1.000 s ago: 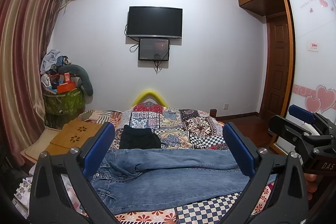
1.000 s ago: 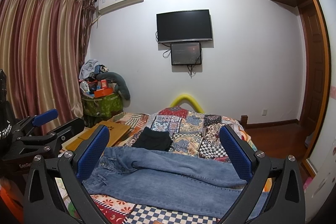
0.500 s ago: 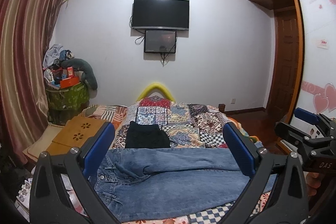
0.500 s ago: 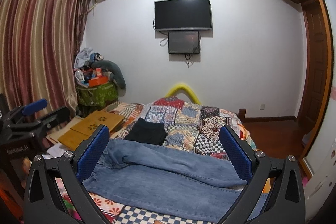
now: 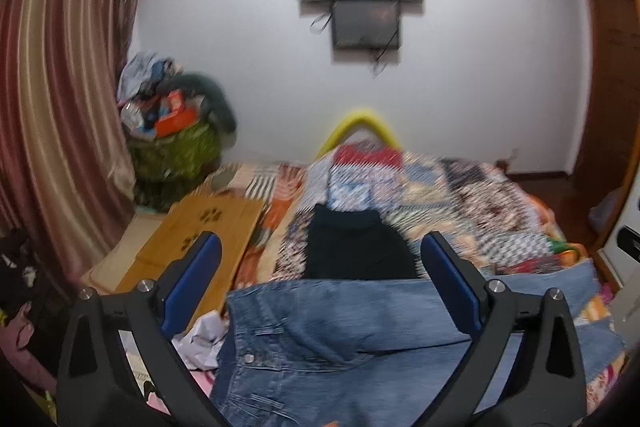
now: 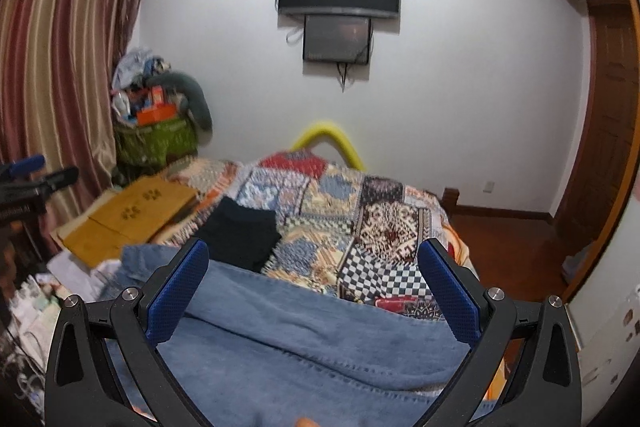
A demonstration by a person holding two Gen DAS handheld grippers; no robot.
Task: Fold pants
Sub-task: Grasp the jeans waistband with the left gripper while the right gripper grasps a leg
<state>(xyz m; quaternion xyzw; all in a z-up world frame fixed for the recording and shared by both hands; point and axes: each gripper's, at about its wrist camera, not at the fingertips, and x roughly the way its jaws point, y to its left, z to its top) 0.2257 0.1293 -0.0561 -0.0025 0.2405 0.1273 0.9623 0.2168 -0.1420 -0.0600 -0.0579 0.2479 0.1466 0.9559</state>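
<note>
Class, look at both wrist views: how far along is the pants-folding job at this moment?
Done: the blue jeans lie spread across the patchwork bedspread, waistband to the left, one leg seemingly over the other. A folded black garment sits beyond them. In hand: nothing; the left gripper and right gripper are open above the denim. Left: gripping and folding the jeans.

The bed (image 5: 472, 195), covered by a patchwork quilt (image 6: 384, 219), is carrying two garments. The blue jeans (image 5: 340, 331) are lying flat across its near edge. A folded black garment (image 5: 356, 247) is lying at 12 o'clock from the jeans, touching them.
</note>
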